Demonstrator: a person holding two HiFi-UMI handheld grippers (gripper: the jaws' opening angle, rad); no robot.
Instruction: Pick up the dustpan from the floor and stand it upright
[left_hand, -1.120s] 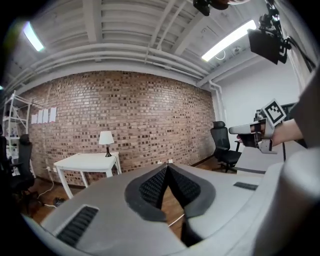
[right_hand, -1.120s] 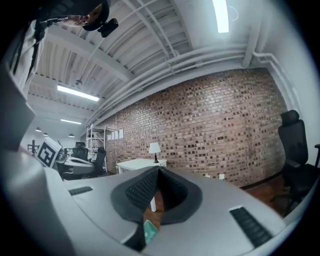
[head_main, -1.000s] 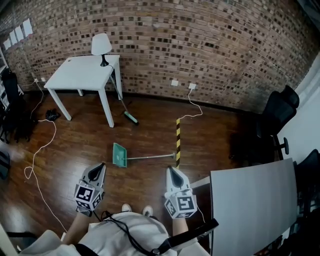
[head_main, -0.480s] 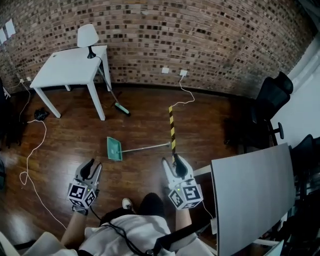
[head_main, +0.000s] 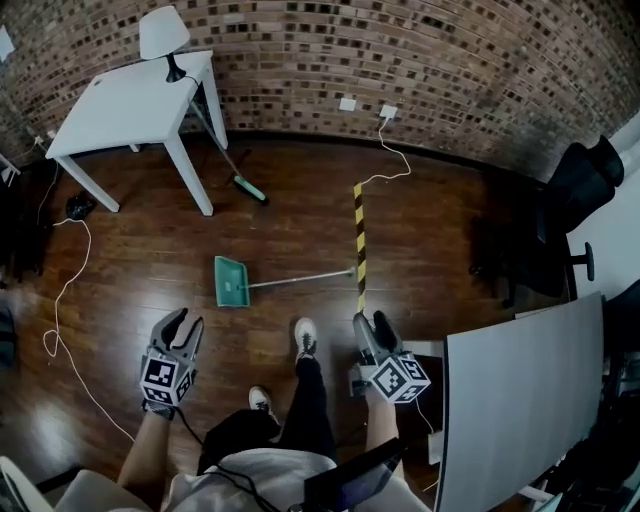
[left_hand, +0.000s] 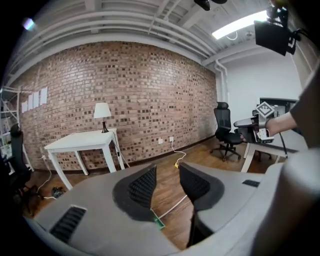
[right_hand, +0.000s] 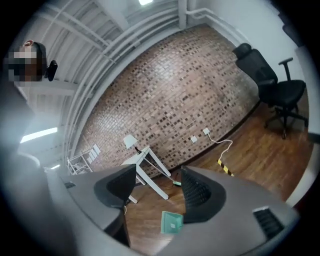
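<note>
On the glossy wooden floor (head_main: 130, 260), between the white table (head_main: 120, 105) and the striped tape (head_main: 360, 235), the green plastic dustpan (head_main: 232, 281) lies flat, its thin handle reaching the tape. The left gripper (head_main: 180, 322) and right gripper (head_main: 372, 325) hold nothing, their jaws apart after just opening.

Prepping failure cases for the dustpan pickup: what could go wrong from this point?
1. The dustpan lies flat, its thin handle against the floor. The left gripper and right gripper, jaws just opened and empty, may scrape the floor or slip off it.
2. Gripped at the handle's far end, the dustpan could swing.
3. The person's foot is close to the handle and might knock it.
</note>
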